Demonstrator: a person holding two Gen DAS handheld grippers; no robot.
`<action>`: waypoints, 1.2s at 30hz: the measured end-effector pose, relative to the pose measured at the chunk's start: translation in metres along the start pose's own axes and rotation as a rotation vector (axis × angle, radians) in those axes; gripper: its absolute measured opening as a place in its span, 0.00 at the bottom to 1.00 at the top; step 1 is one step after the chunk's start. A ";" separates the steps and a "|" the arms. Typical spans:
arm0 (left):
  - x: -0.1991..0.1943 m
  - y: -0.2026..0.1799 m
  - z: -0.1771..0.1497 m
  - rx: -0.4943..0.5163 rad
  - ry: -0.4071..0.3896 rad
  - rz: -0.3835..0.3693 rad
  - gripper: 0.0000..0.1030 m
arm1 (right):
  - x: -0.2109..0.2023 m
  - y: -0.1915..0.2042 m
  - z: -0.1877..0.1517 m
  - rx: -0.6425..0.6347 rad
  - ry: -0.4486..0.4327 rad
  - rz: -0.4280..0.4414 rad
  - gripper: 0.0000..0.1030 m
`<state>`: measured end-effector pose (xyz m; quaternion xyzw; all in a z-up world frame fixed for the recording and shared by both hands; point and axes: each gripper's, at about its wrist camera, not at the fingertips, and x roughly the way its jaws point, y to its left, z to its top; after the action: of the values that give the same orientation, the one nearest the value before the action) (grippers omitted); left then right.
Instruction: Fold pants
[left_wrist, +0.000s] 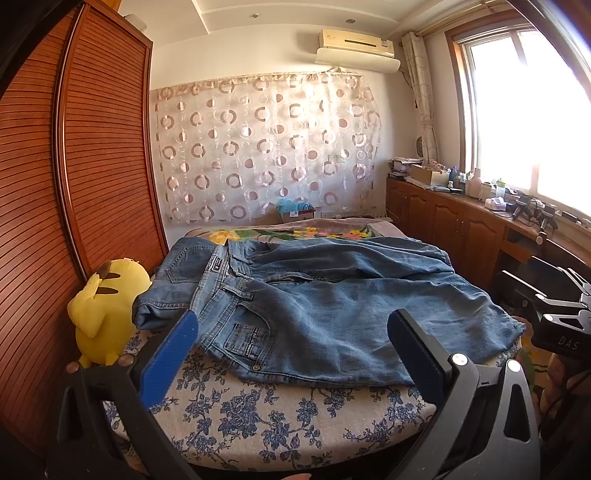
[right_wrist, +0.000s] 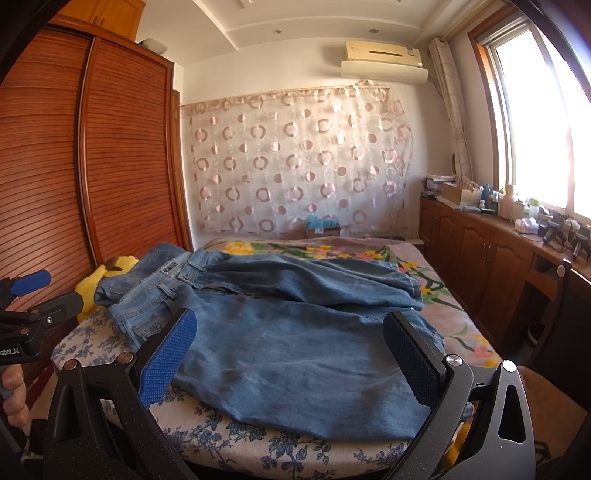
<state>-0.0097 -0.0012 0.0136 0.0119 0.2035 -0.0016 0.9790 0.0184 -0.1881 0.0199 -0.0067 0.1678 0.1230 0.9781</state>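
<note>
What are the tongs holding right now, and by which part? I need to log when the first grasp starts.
Nothing. Both the left tongs and right tongs are open above the jeans on the bed, with no cloth between them.

"DAS" on right tongs (left_wrist: 565, 317)

Bed (left_wrist: 280, 417) in blue-flowered cover, jeans (left_wrist: 332, 314) spread flat, yellow plush toy (left_wrist: 99, 314) at edge

Sunlit bedroom with wooden furniture

A slatted wooden wardrobe (left_wrist: 92, 155) lines the left wall; a circle-patterned curtain (left_wrist: 266, 147) hangs under an air conditioner (left_wrist: 356, 38); a bright window (left_wrist: 524, 110) sits above cluttered low cabinets (left_wrist: 443, 218) beside the floral-sheeted bed (left_wrist: 277, 417).
</note>
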 end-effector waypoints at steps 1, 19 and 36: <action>0.001 0.000 0.000 0.000 0.001 0.001 1.00 | -0.001 0.000 0.000 -0.001 -0.001 0.000 1.00; 0.001 -0.002 0.001 -0.001 0.001 0.003 1.00 | 0.000 0.001 0.001 -0.001 -0.004 -0.001 1.00; 0.024 0.011 -0.018 -0.009 0.045 -0.014 1.00 | -0.003 0.010 -0.005 -0.003 0.013 0.013 1.00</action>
<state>0.0054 0.0103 -0.0123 0.0060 0.2254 -0.0072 0.9742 0.0118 -0.1793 0.0160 -0.0082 0.1740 0.1295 0.9762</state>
